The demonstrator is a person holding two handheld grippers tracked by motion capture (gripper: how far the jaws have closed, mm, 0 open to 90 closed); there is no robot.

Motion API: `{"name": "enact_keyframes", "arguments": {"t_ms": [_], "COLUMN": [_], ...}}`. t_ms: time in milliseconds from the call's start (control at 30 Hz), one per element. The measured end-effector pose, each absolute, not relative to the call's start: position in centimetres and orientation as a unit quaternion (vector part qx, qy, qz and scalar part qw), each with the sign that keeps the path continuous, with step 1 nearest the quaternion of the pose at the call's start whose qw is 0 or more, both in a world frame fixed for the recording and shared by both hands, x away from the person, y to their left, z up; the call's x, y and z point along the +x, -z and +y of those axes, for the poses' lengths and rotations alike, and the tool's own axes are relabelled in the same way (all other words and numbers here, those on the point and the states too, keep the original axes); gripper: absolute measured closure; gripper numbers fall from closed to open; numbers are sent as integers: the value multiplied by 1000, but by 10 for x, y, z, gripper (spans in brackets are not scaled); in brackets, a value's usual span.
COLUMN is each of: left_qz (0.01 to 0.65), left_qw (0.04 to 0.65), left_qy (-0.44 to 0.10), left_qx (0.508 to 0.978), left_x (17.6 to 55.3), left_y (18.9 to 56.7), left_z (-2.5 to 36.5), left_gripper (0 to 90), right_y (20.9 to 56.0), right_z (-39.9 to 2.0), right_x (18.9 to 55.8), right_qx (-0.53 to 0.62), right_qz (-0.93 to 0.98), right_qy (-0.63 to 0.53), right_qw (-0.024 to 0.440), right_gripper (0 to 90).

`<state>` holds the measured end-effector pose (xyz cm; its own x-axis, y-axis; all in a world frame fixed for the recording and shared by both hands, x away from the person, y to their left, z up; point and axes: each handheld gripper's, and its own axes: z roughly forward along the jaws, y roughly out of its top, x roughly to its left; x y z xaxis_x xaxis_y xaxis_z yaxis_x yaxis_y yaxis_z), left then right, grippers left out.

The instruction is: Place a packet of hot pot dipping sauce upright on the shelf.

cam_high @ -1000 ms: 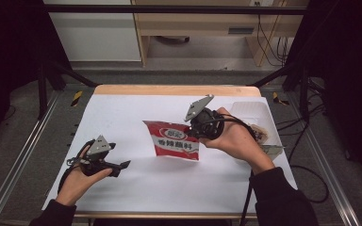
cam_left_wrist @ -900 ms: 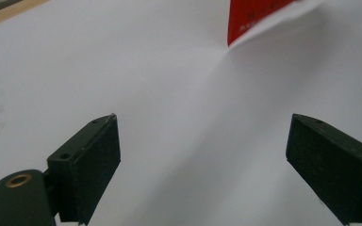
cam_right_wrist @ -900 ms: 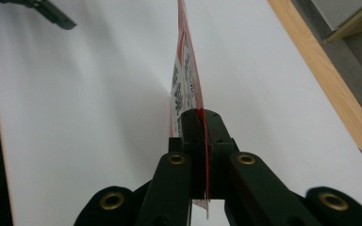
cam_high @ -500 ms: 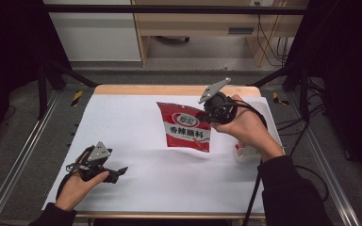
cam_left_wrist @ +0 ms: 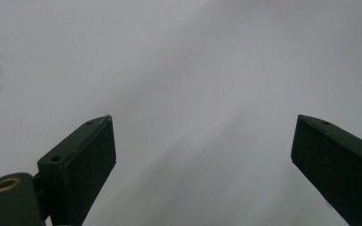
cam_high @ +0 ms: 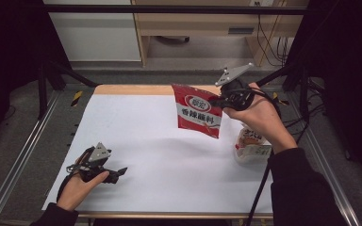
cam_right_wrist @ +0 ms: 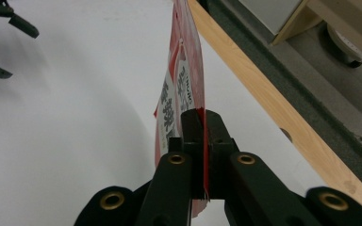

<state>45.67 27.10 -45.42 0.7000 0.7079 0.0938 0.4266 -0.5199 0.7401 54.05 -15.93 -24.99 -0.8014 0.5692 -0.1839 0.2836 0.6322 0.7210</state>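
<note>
A red snack packet (cam_high: 197, 112) with white labels hangs in the air over the far right of the white table (cam_high: 136, 136). My right gripper (cam_high: 219, 100) is shut on its right edge. Seen from the right gripper view, the packet (cam_right_wrist: 184, 89) stands edge-on, pinched between the black jaws of the right gripper (cam_right_wrist: 201, 123). My left gripper (cam_high: 120, 172) rests low at the table's near left, open, with nothing between its fingers. The left gripper view has the left gripper (cam_left_wrist: 202, 146) with jaws wide apart over bare white surface.
A second snack packet (cam_high: 251, 145), pale with orange print, lies on the table's right side under my right forearm. The wooden far edge (cam_high: 132, 89) of the table borders a grey floor. Metal rails (cam_high: 23, 155) run along both sides.
My right gripper has lifted the red packet off the table and carried it toward the far right; the packet now hangs upright. The left gripper has barely moved.
</note>
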Motion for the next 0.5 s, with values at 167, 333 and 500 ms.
{"name": "enact_keyframes", "arguments": {"t_ms": [167,333,500], "left_qz": [337,341,339], "left_qw": [357,357,353], "left_qy": [-197,-199,-199], "left_qx": [849,847,849], "left_x": [457,457,457], "left_y": [456,457,458], "left_z": [271,270,268], "left_gripper": [71,71,71], "right_y": [242,234,232], "right_z": [-169,-178,-187], "right_x": [550,562,571], "right_qx": [256,268,284], "right_qz": [870,859,848], "right_qy": [-363,-371,-375], "right_qw": [213,228,246], "right_gripper": [900,900,900]}}
